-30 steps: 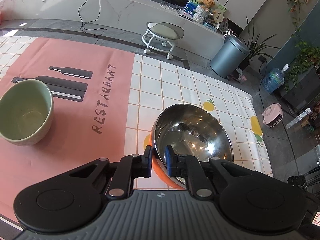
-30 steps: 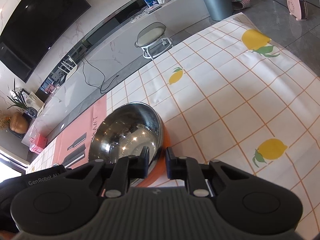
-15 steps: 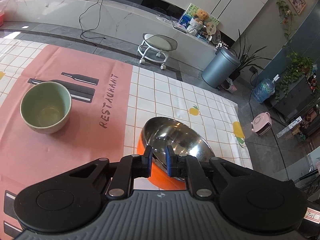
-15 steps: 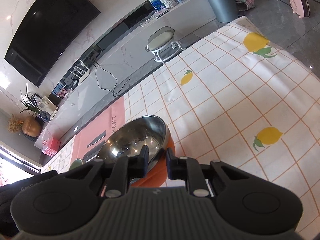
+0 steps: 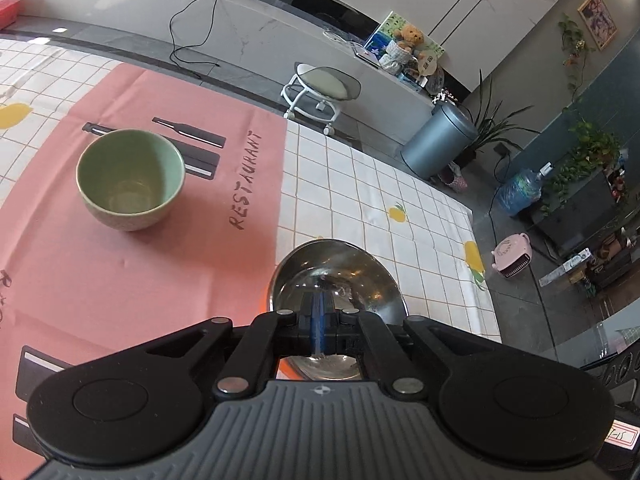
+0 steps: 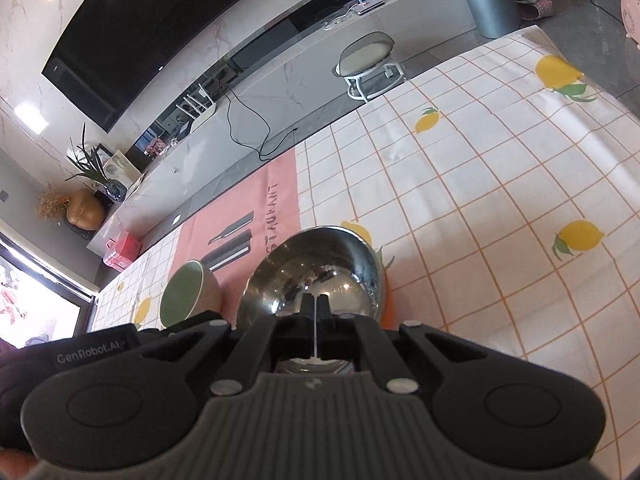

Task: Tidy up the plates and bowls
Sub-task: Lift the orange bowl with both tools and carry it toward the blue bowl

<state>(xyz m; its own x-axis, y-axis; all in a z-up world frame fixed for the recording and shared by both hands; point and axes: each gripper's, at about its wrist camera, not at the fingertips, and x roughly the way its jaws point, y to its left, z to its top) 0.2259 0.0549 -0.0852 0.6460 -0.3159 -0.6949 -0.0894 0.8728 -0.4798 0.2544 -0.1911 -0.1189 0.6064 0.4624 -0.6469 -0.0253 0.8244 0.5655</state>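
Note:
A shiny steel bowl (image 5: pixel 336 276) sits nested in an orange bowl (image 5: pixel 265 300) on the lemon-print cloth. Only slivers of the orange one show. My left gripper (image 5: pixel 319 320) hovers above the steel bowl's near rim, shut, blue pads together and nothing between them. From the other side, the steel bowl (image 6: pixel 316 268) lies just beyond my right gripper (image 6: pixel 316 308), whose jaws are closing to touch, with nothing between them. The orange bowl's edge (image 6: pixel 389 312) peeks out on the right. A green bowl (image 5: pixel 130 178) stands upright on the pink mat, left of the stack; the green bowl (image 6: pixel 188 296) also shows in the right wrist view.
A pink placemat (image 5: pixel 160 264) with "RESTAURANT" lettering covers the left part of the table, and white checked cloth (image 6: pixel 480 200) covers the right. The table's edge (image 5: pixel 486 280) drops to the floor on the right. A stool (image 5: pixel 322 88) and a bin (image 5: pixel 438 140) stand beyond.
Both grippers have let go of the stacked bowls' rim, closed their jaws and drawn back and upward. The bowls look smaller and farther away, and the green bowl has come further into view.

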